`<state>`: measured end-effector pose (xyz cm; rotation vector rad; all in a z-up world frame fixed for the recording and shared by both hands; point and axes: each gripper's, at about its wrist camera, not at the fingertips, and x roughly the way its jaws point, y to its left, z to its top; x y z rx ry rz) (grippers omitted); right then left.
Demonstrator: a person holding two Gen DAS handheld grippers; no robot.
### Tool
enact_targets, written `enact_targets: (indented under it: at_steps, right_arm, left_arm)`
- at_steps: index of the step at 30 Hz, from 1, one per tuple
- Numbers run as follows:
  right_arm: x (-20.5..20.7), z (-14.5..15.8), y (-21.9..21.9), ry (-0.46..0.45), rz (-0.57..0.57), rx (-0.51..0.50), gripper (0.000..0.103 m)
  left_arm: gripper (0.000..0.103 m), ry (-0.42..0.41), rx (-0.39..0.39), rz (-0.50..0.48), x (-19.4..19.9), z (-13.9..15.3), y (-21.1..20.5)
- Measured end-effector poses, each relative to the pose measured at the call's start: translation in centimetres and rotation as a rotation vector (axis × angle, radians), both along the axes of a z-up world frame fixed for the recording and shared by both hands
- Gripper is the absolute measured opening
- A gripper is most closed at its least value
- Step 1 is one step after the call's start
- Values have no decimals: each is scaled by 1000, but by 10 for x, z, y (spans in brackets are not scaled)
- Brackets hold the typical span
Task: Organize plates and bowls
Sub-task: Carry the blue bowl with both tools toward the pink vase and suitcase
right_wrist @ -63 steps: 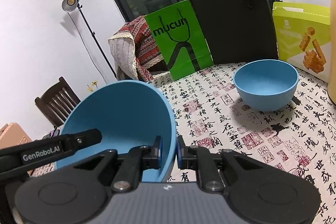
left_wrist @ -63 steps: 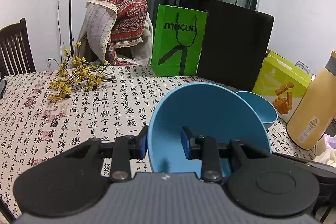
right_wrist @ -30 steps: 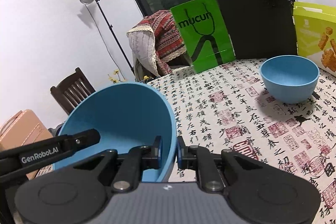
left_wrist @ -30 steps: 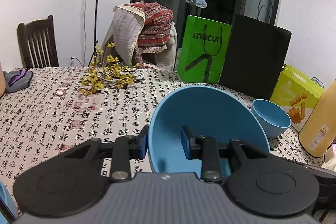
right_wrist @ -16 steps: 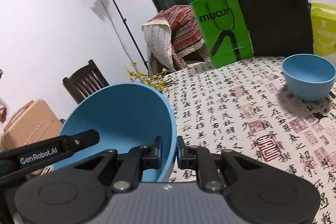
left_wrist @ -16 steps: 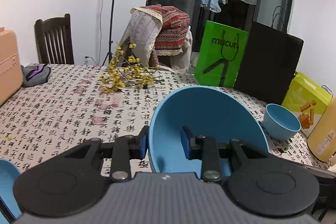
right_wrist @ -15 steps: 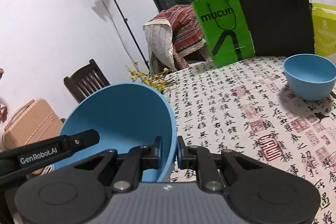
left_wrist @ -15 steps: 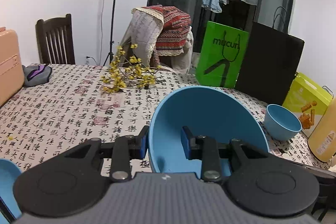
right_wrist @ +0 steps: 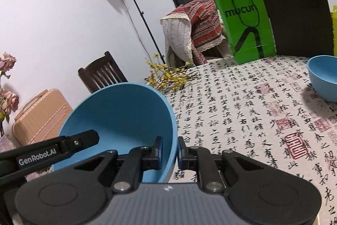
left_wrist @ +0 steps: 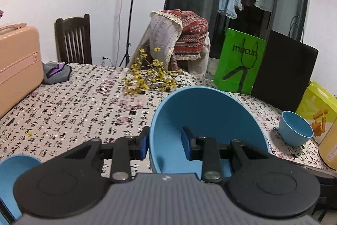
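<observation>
Large blue bowl (left_wrist: 210, 119), tilted, mouth turned toward the cameras, raised above the surface (left_wrist: 84, 102) and gripped at the rim from two sides. Left gripper (left_wrist: 165, 141): jaws partly parted, one blue pad outside the wall, the other inside, grasping the bowl's left rim. Right gripper (right_wrist: 169, 150): clenched nearly closed on the bowl's thin right rim, one pad on either face of the wall; left gripper's arm, lettered "GenRobot.AI", visible across the bowl's mouth in the right wrist view. Small blue bowl (left_wrist: 296, 128), upright on the surface at the far right, just beside a yellow-green box (left_wrist: 316, 104) and near a yellow bottle (left_wrist: 329, 147), well apart from the held bowl. Part of another blue dish (left_wrist: 12, 170) at the lower left edge of the left wrist view, mostly hidden behind the gripper body; kind not determinable. Surface covered with a cloth printed in black calligraphy and red seals. Spray of yellow flowers (left_wrist: 151, 77) lying near the far edge. Green paper bag (left_wrist: 240, 64) marked "mucun" and black bag (left_wrist: 284, 73) standing side by side at the back. Peach suitcase (left_wrist: 16, 64) at the left, grey and purple cloth item (left_wrist: 55, 72) beside it. Dark wooden chair (left_wrist: 72, 39), light stand (left_wrist: 132, 5), and a chair draped with patterned throws (left_wrist: 181, 37) behind.
</observation>
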<state>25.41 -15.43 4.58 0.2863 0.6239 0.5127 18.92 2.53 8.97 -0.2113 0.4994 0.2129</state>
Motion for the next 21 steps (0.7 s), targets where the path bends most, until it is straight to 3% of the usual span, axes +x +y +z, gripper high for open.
enact_targets:
  at_steps: [21]
  right_arm:
    - [-8, 3, 57, -3, 107, -14, 14]
  left_arm:
    - [31, -15, -13, 110, -32, 2, 45]
